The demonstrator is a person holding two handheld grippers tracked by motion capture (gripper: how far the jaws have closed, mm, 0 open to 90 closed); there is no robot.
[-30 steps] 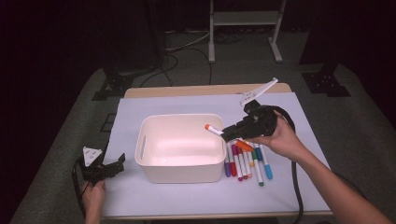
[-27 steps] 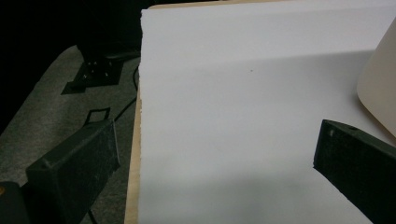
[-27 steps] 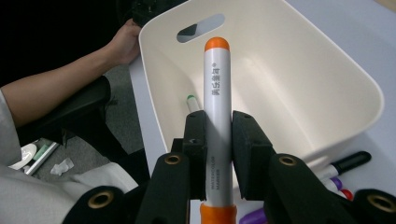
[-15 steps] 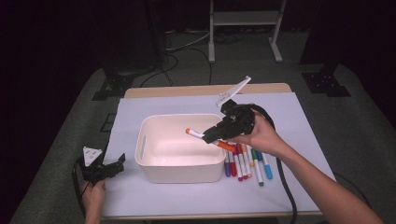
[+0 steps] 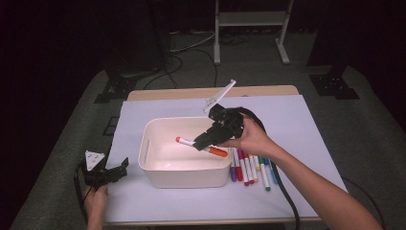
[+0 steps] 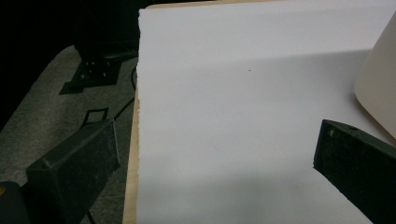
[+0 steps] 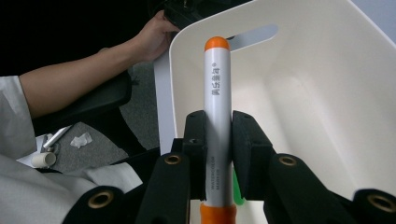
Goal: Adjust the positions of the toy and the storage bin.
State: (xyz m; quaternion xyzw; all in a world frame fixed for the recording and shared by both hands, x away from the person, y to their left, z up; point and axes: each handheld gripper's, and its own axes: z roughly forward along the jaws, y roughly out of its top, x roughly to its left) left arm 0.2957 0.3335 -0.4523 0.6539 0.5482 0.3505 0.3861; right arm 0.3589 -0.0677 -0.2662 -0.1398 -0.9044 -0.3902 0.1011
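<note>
My right gripper (image 5: 203, 143) is shut on an orange-capped white marker (image 5: 201, 146), held over the inside of the white bin (image 5: 149, 167). In the right gripper view the marker (image 7: 217, 102) runs straight up between the two pads (image 7: 194, 140), its tip over the bin's (image 7: 299, 93) pale interior. My left gripper (image 5: 116, 171) rests open at the table's front left corner, well left of the bin. In the left gripper view its black jaws stand wide apart over the white sheet (image 6: 243, 116), with the bin's corner (image 6: 378, 88) at the right edge.
Several coloured markers (image 5: 251, 167) lie side by side on the white sheet (image 5: 297, 120) just right of the bin. A cable (image 5: 282, 187) trails from the right gripper toward the front edge. Dark stands and cables lie on the grey floor (image 5: 182, 62) beyond the table.
My right gripper has carried the orange marker leftward from above the row of markers to over the inside of the bin, and slightly lower. The left gripper has stayed put.
</note>
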